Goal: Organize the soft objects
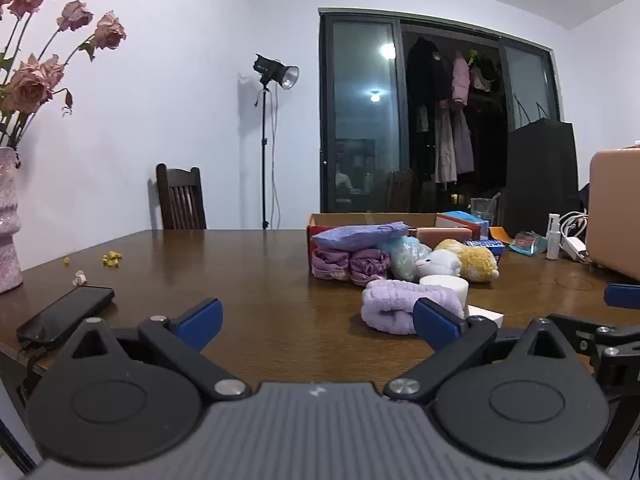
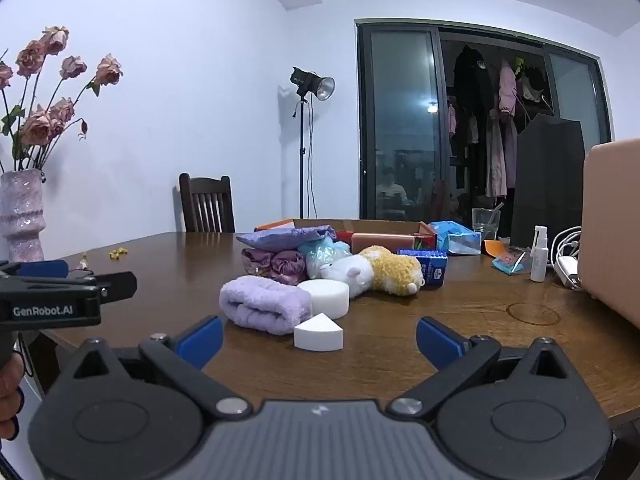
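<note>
Both grippers are hovering low over the near edge of a dark wooden table (image 2: 400,360), pointing slightly downward toward a heap of soft things. The left gripper (image 1: 318,322) is standing spread wide with nothing between its blue pads; the right gripper (image 2: 320,338) is likewise released and empty. In the right wrist view the left gripper's black body is showing at the left edge, with "GenRobot.AI" printed on it in white, and part of a hand (image 2: 10,396) is gripping its handle below.

Taking the rolled lilac towel (image 2: 266,308) as the landmark: it is lying closest to the grippers, at the front of the heap. A white foam wedge (image 2: 319,334) is sitting just in front of it to the right, and a round white foam disc (image 2: 326,296) is touching its right end. Behind the towel, folded mauve cloths (image 2: 276,264) are lying under a purple pouch (image 2: 286,237), with a pale blue crinkled bundle (image 2: 322,258) beside them. Right of the disc, a white and yellow plush alpaca (image 2: 380,270) is lying on its side. Farther behind, an open cardboard box (image 2: 360,226) is resting. A blue packet (image 2: 430,266) beyond the alpaca is carrying print too small to read.

Far left of the towel, a black phone (image 1: 66,314) and a pink vase (image 2: 22,216) of dried roses are standing near the table edge.
</note>
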Tool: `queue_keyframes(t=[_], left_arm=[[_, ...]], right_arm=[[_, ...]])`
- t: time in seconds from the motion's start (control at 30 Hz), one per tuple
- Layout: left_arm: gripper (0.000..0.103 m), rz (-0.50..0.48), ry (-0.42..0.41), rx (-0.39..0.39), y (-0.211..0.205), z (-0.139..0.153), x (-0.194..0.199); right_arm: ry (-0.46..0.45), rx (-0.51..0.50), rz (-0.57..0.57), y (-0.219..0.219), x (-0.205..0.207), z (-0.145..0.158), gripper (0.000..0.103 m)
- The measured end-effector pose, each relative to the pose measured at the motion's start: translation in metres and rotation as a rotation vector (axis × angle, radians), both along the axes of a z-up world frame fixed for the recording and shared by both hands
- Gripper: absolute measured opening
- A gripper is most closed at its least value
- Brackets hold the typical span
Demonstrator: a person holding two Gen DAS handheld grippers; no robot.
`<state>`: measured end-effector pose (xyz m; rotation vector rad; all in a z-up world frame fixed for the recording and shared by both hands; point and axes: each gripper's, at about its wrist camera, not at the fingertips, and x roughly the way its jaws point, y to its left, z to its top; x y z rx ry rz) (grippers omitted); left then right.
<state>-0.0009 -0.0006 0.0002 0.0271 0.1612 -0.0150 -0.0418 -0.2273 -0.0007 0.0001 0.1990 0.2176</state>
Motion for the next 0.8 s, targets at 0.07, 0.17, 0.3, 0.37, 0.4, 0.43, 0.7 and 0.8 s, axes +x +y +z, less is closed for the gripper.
queue_keyframes(t=[0.07, 0.17, 0.3, 0.37, 0.4, 0.43, 0.7, 0.8], left_arm=[[0.103, -0.010, -0.008, 0.009, -0.001, -0.001, -0.002], [0.103, -0.026, 0.022, 0.030, -0.009, -0.009, 0.007], [0.103, -0.033, 0.042, 0.017, -0.007, -0.009, 0.009], [0.103, -0.033, 0.045, 0.008, -0.005, -0.008, 0.005], [0.103, -0.032, 0.045, 0.007, -0.005, -0.008, 0.004], [0.103, -0.031, 0.044, 0.004, -0.003, -0.008, 0.004], [0.103, -0.019, 0.047, -0.006, -0.003, -0.006, 0.007], [0.103, -0.022, 0.045, -0.005, -0.002, -0.006, 0.006]], right_arm=[[-0.005, 0.003, 0.003, 0.001, -0.001, 0.001, 0.103], [0.006, 0.030, 0.004, -0.005, 0.001, -0.004, 0.103], [0.022, 0.016, 0.002, -0.001, 0.003, -0.006, 0.103], [0.037, 0.015, 0.000, 0.000, 0.006, -0.005, 0.103], [0.038, 0.015, -0.002, 0.000, 0.006, -0.005, 0.103], [0.033, 0.010, -0.006, 0.002, 0.004, -0.006, 0.103], [0.037, 0.009, -0.005, 0.004, 0.004, -0.007, 0.103], [0.037, 0.009, -0.007, 0.004, 0.004, -0.007, 0.103]])
